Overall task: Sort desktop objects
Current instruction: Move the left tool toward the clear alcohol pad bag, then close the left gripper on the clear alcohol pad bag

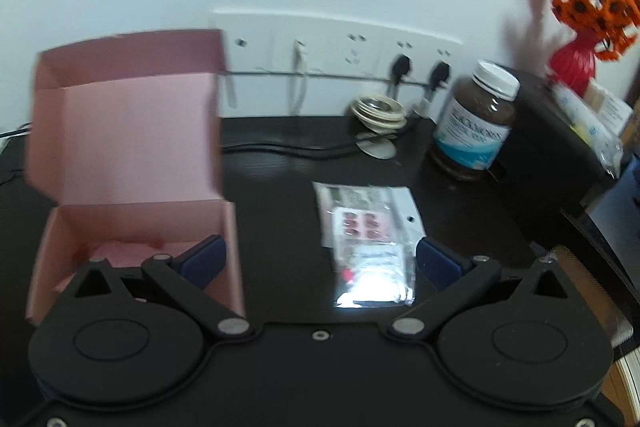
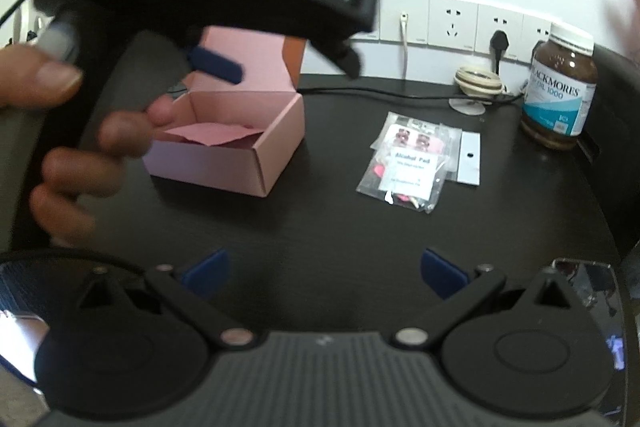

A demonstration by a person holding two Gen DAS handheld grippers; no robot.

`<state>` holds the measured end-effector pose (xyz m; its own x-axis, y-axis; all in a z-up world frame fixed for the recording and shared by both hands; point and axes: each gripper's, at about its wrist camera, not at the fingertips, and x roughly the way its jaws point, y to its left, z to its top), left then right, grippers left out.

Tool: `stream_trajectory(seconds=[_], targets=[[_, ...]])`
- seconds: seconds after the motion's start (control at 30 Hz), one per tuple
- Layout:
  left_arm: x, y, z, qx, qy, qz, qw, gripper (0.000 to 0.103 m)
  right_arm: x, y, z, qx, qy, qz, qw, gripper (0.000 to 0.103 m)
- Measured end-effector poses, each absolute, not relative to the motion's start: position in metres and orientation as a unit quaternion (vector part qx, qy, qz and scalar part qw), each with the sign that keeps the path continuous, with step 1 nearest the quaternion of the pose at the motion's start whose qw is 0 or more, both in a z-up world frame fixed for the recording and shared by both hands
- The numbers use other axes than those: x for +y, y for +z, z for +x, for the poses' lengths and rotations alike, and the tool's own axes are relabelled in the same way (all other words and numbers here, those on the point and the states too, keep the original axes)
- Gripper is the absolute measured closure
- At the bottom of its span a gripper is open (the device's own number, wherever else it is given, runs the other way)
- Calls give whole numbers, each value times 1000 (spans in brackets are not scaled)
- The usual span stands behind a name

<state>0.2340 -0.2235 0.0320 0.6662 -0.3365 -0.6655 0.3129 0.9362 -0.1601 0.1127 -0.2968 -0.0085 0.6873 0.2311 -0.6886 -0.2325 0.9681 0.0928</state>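
Note:
An open pink cardboard box point(image 1: 132, 211) stands on the black desk at the left, lid up, with pink paper inside; it also shows in the right wrist view point(image 2: 236, 147). Clear plastic packets point(image 1: 370, 239) with an alcohol pad and small pink items lie flat at the centre; they also show in the right wrist view point(image 2: 412, 163). My left gripper point(image 1: 320, 259) is open and empty, above the desk with the packets between its blue fingertips point(image 1: 438, 263). In the right wrist view the left gripper point(image 2: 276, 67) hovers above the box. My right gripper point(image 2: 326, 273) is open and empty, over the near desk.
A brown Blackmores bottle point(image 2: 560, 95) with a white cap stands at the right. A coiled white cable point(image 2: 478, 81) and a black cord point(image 2: 380, 93) lie by the wall sockets. A red vase of orange flowers point(image 1: 588, 23) stands on a black box at far right.

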Motion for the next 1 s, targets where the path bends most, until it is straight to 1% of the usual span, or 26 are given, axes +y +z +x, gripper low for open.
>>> stream_trajectory(seconds=[0.17, 0.23, 0.47, 0.6, 0.73, 0.9, 1.0], targets=[[-249, 14, 232, 361, -211, 18, 908, 2, -301, -15, 112, 380, 121, -1, 917, 1], [-260, 6, 233, 362, -214, 29, 907, 4, -303, -19, 111, 386, 120, -4, 915, 1], [-295, -16, 243, 366, -209, 71, 904, 5, -315, -31, 109, 399, 112, -1, 910, 1], [-308, -24, 254, 384, -190, 73, 900, 4, -318, -33, 110, 395, 108, -14, 912, 1], [-314, -30, 267, 410, -171, 52, 894, 4, -319, -33, 114, 391, 113, -23, 913, 1], [-323, -39, 272, 425, -162, 68, 888, 4, -314, -32, 116, 389, 131, -39, 911, 1], [-321, -44, 277, 438, -153, 58, 884, 4, -312, -32, 116, 388, 140, -44, 910, 1]])
